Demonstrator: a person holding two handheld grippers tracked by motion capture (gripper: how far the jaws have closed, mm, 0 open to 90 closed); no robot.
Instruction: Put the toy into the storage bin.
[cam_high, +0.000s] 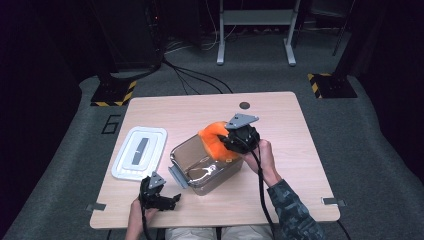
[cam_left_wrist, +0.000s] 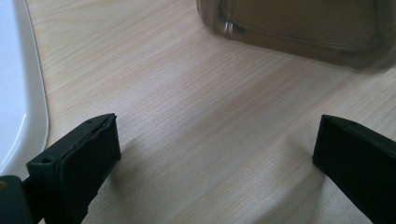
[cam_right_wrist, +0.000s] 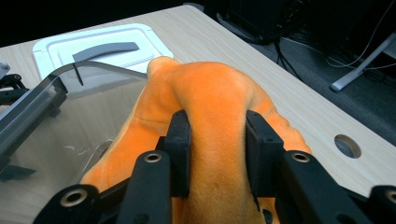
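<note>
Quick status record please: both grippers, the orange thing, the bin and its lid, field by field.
right gripper: jaws shut on the orange plush toy, held over the bin's far end
orange plush toy: soft, pinched between the jaws, partly over the bin's rim
clear bin: open, on the table, middle
white lid: off, flat on the table to the left of the bin
left gripper: jaws open, holding nothing, low over the table near the bin's front corner
table: light wood
</note>
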